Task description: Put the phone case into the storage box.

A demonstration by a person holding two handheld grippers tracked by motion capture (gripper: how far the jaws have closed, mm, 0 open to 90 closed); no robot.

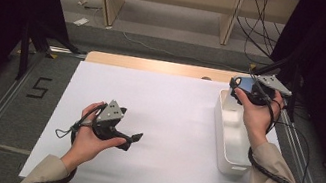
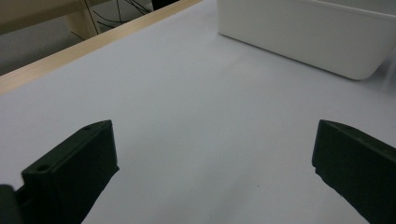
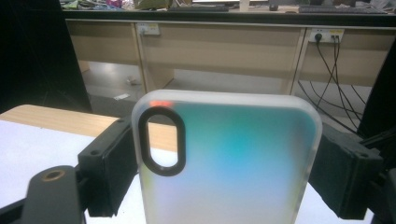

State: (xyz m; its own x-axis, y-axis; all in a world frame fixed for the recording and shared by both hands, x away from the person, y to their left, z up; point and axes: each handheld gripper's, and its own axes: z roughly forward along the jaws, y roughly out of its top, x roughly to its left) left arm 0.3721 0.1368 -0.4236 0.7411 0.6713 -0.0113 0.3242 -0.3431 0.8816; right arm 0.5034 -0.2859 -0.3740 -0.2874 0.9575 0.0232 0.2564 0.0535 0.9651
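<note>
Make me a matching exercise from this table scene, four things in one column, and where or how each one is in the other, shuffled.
Things:
1. phone case
2. white bin
3. left gripper
4. white sheet

States:
A. jaws wide apart, nothing between them
B. spread flat over the tabletop
C. clamped between the right gripper's jaws
D. standing at the table's right side

Pairs: 1-C, 2-D, 3-A, 4-B
</note>
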